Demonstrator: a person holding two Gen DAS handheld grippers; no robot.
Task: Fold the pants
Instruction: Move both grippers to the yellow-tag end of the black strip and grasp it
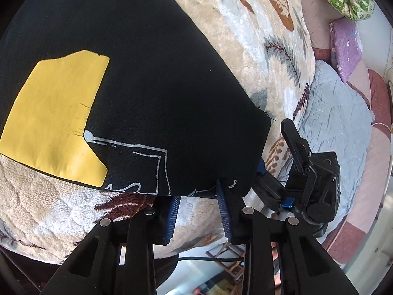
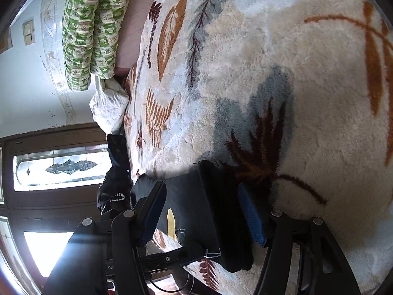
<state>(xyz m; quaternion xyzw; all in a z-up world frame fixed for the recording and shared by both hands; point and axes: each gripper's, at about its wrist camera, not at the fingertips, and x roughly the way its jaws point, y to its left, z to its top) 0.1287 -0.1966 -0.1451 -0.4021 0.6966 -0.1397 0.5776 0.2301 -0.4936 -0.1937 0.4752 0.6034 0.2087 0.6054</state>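
Black pants (image 1: 147, 86) flat on leaf-patterned blanket (image 1: 258, 36). Left tongs (image 1: 199, 211) narrowed, hem edge between pads, contact unclear. Right tongs (image 2: 203, 211) wide, straddling pants corner, not pinching. Step: securing hem. Next: 2 firm pinches, then lift.

The only readable lettering is "Gen", white and cut off, on a black device body (image 2: 111, 266) below and left of the jaws. White script on the pants (image 1: 147, 98) is illegible.

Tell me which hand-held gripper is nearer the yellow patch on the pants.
Left. The left hand-held gripper sits at the hem just below the yellow patch; the right hand-held gripper straddles the far corner of the pants.
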